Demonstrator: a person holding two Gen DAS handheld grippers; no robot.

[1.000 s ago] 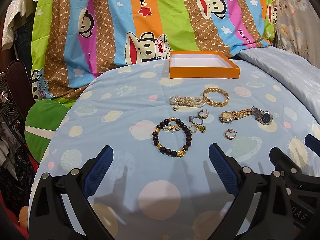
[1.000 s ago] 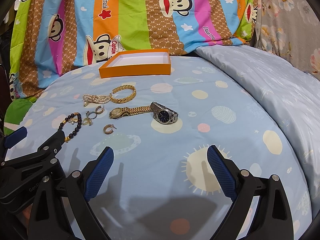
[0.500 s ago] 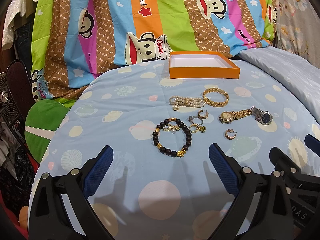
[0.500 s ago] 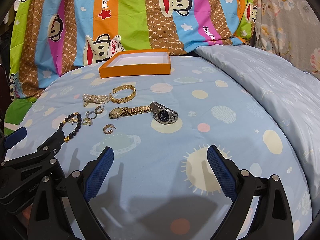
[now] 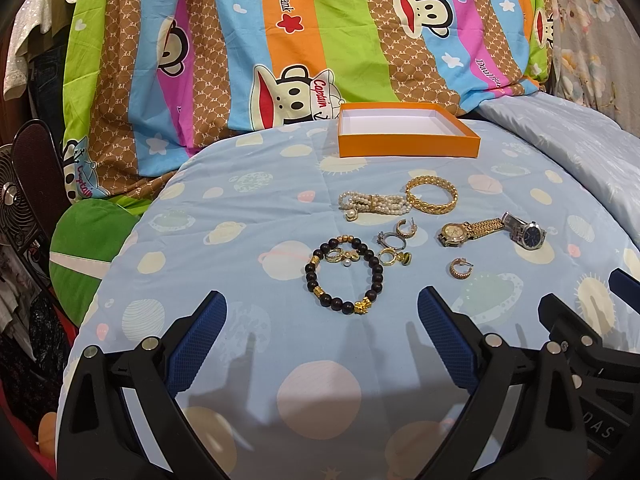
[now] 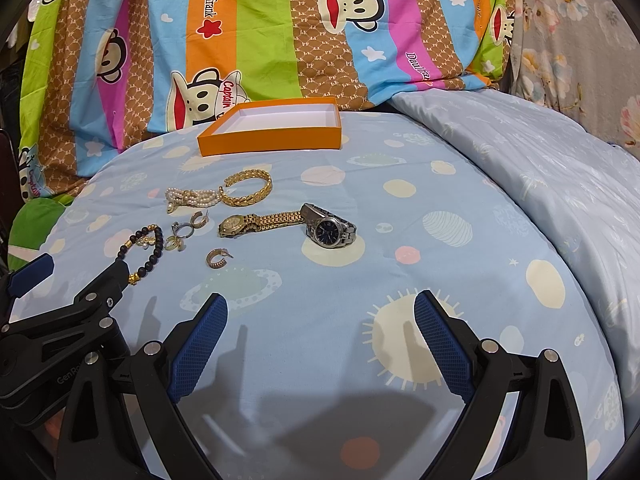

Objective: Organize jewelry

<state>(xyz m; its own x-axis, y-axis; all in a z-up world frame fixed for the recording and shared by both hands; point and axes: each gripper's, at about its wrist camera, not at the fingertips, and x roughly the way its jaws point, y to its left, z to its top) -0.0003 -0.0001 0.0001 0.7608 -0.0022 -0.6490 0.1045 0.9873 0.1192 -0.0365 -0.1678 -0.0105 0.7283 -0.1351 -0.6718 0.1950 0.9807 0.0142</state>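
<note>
Jewelry lies on the light blue bedspread: a dark bead bracelet (image 5: 344,276), a pearl bracelet (image 5: 374,203), a gold bangle (image 5: 431,195), a gold watch (image 5: 470,231), a silver watch (image 6: 330,230), small rings and earrings (image 5: 394,246) and one gold hoop earring (image 5: 460,268). An empty orange box (image 5: 408,136) stands behind them. My left gripper (image 5: 322,322) is open and empty, just short of the bead bracelet. My right gripper (image 6: 320,326) is open and empty, in front of the silver watch.
A striped cartoon-monkey quilt (image 5: 320,40) rises behind the box. A folded pale blue duvet (image 6: 540,168) lies at the right. A green cushion (image 5: 84,256) and a fan (image 5: 12,200) sit off the bed's left edge.
</note>
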